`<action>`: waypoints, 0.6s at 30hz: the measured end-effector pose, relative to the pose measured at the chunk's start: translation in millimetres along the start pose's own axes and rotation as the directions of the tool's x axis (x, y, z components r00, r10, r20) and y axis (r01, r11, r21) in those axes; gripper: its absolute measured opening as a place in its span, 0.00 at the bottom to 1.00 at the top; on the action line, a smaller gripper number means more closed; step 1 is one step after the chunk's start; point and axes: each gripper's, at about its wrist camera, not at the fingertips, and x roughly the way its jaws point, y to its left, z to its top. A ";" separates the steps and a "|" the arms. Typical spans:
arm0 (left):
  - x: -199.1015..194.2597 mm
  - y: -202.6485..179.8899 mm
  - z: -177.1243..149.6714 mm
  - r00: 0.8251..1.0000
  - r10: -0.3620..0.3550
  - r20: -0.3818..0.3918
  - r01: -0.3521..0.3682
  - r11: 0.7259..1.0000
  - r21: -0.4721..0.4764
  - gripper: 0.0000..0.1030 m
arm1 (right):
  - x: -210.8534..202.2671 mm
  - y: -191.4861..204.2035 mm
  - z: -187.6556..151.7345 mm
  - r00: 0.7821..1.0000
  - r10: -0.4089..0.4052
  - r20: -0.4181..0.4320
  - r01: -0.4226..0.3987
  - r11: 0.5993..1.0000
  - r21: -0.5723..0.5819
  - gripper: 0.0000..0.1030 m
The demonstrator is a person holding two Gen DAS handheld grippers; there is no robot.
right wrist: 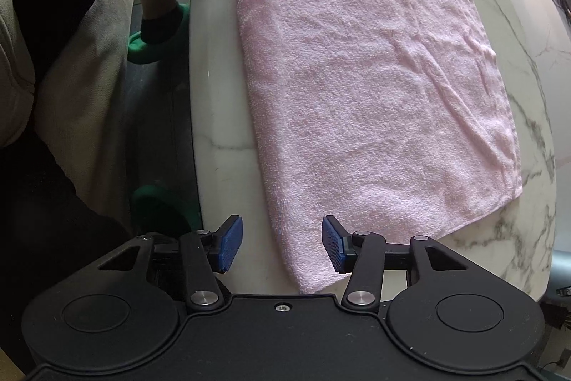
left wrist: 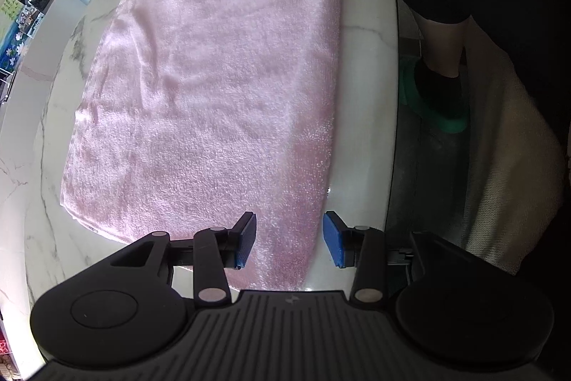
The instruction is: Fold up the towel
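I had the pink terry towel (left wrist: 214,102) lying flat, folded over, on the white marble bench (left wrist: 364,52). My left gripper (left wrist: 289,240) hung spread above one near corner, pinching nothing; my right gripper (right wrist: 282,243) stood spread over the other.

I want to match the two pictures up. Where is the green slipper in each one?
Left wrist view: the green slipper is at the right, on the floor past the table's edge, with a dark-socked foot on it.
Right wrist view: that slipper is at the upper left; a second one lies below it.
Shared landmark: the pink towel on the marble table.
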 end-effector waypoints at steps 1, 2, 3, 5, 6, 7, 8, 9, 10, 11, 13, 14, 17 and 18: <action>1.8 2.9 0.2 1.000 -0.007 -0.007 0.007 1.000 -0.002 0.39 | 5.2 1.4 -2.4 1.000 0.001 -0.008 -0.001 1.000 -0.006 0.46; 3.7 5.8 0.3 1.000 -0.014 -0.014 0.013 1.000 -0.004 0.39 | 8.7 1.3 -3.9 1.000 0.003 -0.015 -0.003 1.000 -0.005 0.46; 5.7 9.3 0.5 0.999 -0.024 -0.022 0.024 1.000 -0.008 0.39 | 11.0 0.7 -5.0 1.000 0.006 -0.020 -0.006 1.000 -0.001 0.46; 9.3 15.8 0.6 0.998 -0.050 -0.032 0.049 0.999 -0.018 0.39 | 16.9 -1.5 -7.7 0.999 0.016 -0.030 -0.016 1.000 0.016 0.46; 11.4 19.4 0.9 0.997 -0.066 -0.039 0.065 0.997 -0.028 0.39 | 18.7 -3.0 -8.9 0.999 0.024 -0.033 -0.023 0.999 0.025 0.46; 13.3 22.4 1.2 0.996 -0.081 -0.044 0.079 0.996 -0.038 0.39 | 19.9 -4.5 -10.2 0.999 0.033 -0.033 -0.032 0.999 0.032 0.46; 15.1 25.6 1.7 0.994 -0.099 -0.049 0.096 0.994 -0.051 0.38 | 20.1 -5.4 -10.9 0.999 0.038 -0.032 -0.037 0.999 0.034 0.46; 17.0 28.8 2.5 0.991 -0.121 -0.055 0.117 0.991 -0.069 0.38 | 20.2 -6.1 -11.4 0.999 0.041 -0.031 -0.040 0.999 0.035 0.46; 18.3 31.5 3.2 0.988 -0.141 -0.059 0.136 0.987 -0.086 0.34 | 20.2 -7.4 -12.2 0.999 0.045 -0.028 -0.044 0.998 0.038 0.46; 18.8 33.2 3.7 0.987 -0.152 -0.058 0.147 0.985 -0.095 0.26 | 20.1 -8.5 -12.8 0.999 0.047 -0.025 -0.046 0.998 0.042 0.46; 18.7 34.6 5.2 0.986 -0.156 -0.056 0.149 0.984 -0.100 0.21 | 19.7 -11.3 -14.5 0.999 0.050 -0.013 -0.049 0.997 0.052 0.46; 18.1 34.7 6.0 0.986 -0.156 -0.055 0.150 0.984 -0.100 0.18 | 19.7 -12.5 -15.3 0.999 0.051 -0.008 -0.050 0.997 0.056 0.46; 15.7 33.2 7.0 0.986 -0.158 -0.047 0.153 0.984 -0.091 0.11 | 21.1 -14.3 -17.8 0.999 0.051 -0.002 -0.051 0.997 0.056 0.46; 14.5 32.1 7.1 0.987 -0.153 -0.044 0.149 0.985 -0.083 0.11 | 21.5 -14.6 -18.9 0.999 0.051 -0.001 -0.051 0.997 0.053 0.46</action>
